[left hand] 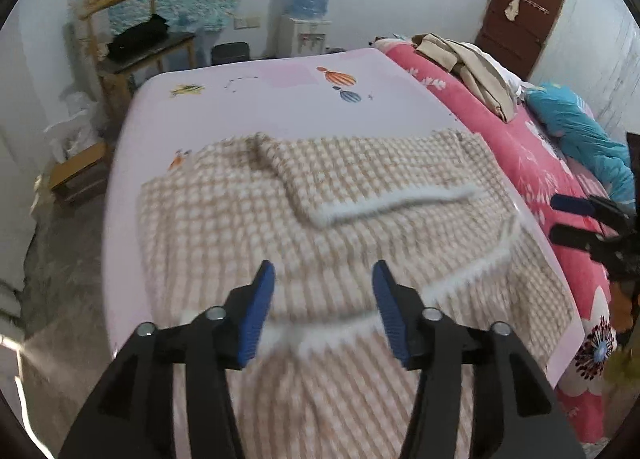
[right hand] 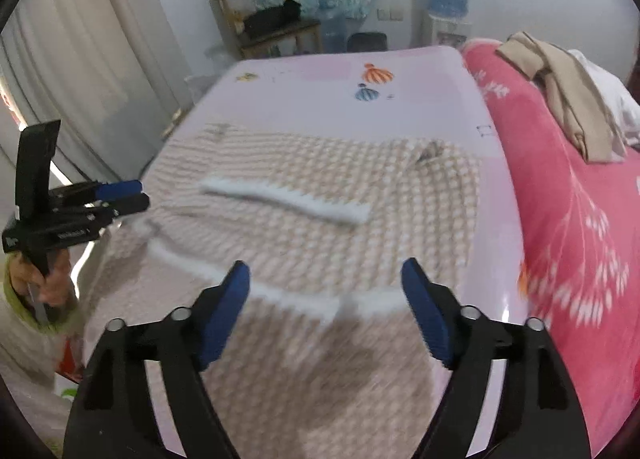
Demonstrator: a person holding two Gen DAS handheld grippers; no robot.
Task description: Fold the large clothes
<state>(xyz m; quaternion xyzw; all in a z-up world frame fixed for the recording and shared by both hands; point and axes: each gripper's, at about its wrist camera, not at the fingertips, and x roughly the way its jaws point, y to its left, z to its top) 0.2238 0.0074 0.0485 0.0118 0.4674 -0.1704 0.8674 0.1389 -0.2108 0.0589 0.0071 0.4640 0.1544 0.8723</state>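
Bed [left hand: 532, 163]: pink floral cover, along the right side of the work surface; beige clothing [left hand: 468, 63] and a blue item [left hand: 580, 131] lie on it
Table [left hand: 248, 99]: pale lilac top with printed balloon figures; bears the garment on its near half
Garment [left hand: 248, 211]: large beige-and-white checked knit with white fuzzy trim; spread flat on the table, near edge hanging over the table's front; one trimmed sleeve [right hand: 288, 199] folded across the body; image blurred, fine folds not legible
Chair [left hand: 132, 39]: wooden, beyond the table's far left corner; dark object on the seat
Water dispenser [left hand: 306, 27]: against the far wall, blue bottle on top
Left gripper [left hand: 324, 307]: above the garment's near portion; jaws parted, nothing between the pads, no cloth held; seen also from the right wrist view [right hand: 120, 195], a hand [right hand: 44, 279] on its grip
Right gripper [right hand: 326, 307]: jaws spread wider; empty; poised over the trimmed hem [right hand: 280, 291], clear of the cloth
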